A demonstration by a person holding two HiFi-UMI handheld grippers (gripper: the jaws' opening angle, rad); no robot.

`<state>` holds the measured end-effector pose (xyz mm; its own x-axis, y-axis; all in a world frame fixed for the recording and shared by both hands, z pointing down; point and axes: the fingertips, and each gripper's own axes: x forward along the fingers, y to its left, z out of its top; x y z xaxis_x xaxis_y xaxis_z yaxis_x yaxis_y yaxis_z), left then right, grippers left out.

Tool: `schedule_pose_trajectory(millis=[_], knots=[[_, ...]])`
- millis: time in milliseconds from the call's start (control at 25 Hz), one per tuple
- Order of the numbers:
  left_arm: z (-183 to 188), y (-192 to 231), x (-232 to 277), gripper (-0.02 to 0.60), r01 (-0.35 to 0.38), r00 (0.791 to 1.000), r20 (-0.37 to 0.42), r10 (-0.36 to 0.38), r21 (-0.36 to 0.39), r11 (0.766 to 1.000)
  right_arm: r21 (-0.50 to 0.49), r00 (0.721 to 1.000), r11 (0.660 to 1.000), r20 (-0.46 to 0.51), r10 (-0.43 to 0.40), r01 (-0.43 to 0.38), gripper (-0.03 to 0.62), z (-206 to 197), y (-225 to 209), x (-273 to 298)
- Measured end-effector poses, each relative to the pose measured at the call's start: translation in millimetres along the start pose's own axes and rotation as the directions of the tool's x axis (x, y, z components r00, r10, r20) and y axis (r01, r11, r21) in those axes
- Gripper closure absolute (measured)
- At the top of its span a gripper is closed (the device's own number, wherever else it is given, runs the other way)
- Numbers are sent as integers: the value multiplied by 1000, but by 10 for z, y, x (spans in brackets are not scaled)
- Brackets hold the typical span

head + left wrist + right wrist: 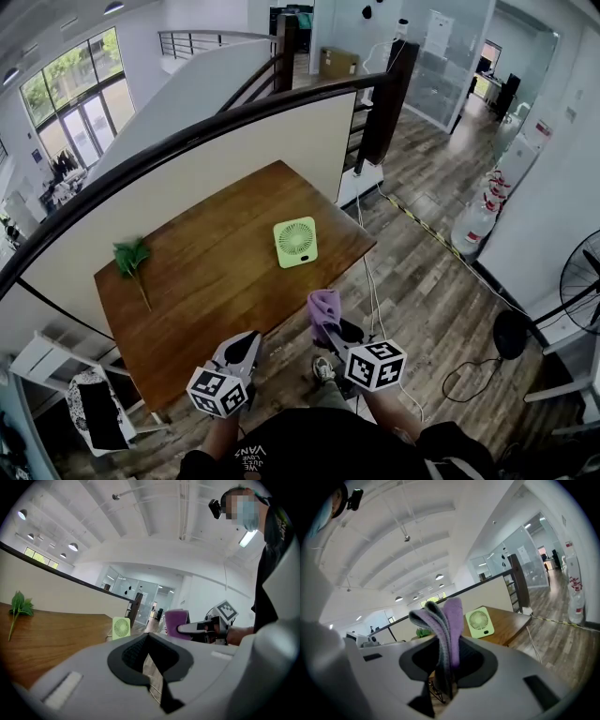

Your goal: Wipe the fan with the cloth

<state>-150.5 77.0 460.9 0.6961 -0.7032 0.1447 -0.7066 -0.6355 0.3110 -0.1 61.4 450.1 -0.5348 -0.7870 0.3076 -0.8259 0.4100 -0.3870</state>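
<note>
**Right claw** (445, 667): closed on the cloth (443, 625). I have a purple cloth pinched in a fold that sticks up above the jaws. In the head view the claw sits off the near edge of the tabletop (216, 281).

**Left claw** (147, 656): jaws together, nothing between them. It hangs beside the right one, also short of the tabletop.

**Fan** (295, 242): small, pale green and square, standing upright on the tabletop towards its right end. It is well apart from both claws, nothing braces it, and I have not wiped it yet.

**Leafy sprig** (131, 258): lies flat at the far left of the tabletop, clear of the work.

**Risks, as I judge them:**
- The fan looks light and stands on a narrow base. A firm push with the cloth could tip it backwards or slide it towards the right edge, because my left claw is closed and not steadying it.
- The cloth is held by one fold only. Dragging it across the grille could snag it and pull it out of the jaws.
- If I come in too low, the hard claw tips could knock the fan before the cloth touches it.

**Containers:** none on the tabletop. Large bottles (473, 225) stand on the floor by the right wall. From this distance I cannot tell whether they hold anything.
</note>
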Motion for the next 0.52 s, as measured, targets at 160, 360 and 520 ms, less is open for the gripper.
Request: schedule_pose_trajectory(millis=[160,360,520], knots=[[-20,4,5,571,1,1000,0,-1,2,1000,-3,1000,1000,-2,-3,3,487,-20,-3,1],[13,6,48,571,6,1000,3,-6,1,1000,-4,1000,1000,-2,-9,9,487,12,-29,9],[43,9,95,571,9,1000,2,-9,5,1000,-1,1000,1000,0,-11,11,487,47,-62,20]])
